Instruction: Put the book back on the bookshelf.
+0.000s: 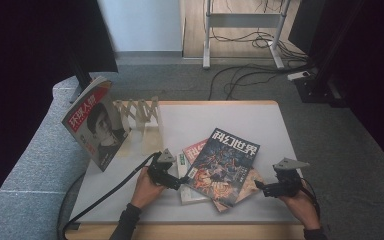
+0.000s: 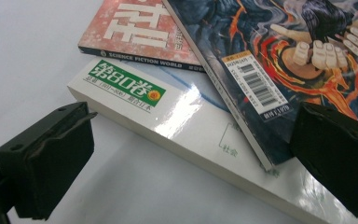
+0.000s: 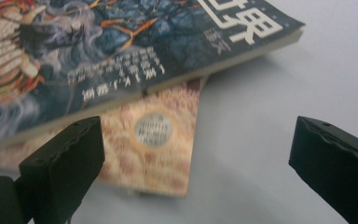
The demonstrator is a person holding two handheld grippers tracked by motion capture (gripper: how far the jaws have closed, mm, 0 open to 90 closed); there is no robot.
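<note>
One magazine [image 1: 96, 125] already stands in the wooden rack [image 1: 139, 113] at the worktop's [image 1: 260, 120] left. The left tool [image 1: 182, 183] and right tool [image 1: 258, 187], both released, flank the dark-covered magazine [image 1: 225, 165] topping the remaining pile mid-worktop; shelving looks barely begun.

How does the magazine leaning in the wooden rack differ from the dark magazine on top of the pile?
The magazine in the rack stands upright, tilted against the wooden rack; the dark magazine lies flat on other books. The first has a red title band and a portrait; the second shows dark blue and orange artwork. The first stands away from both grippers; the second lies between the left gripper and right gripper. Both show their front covers.
</note>
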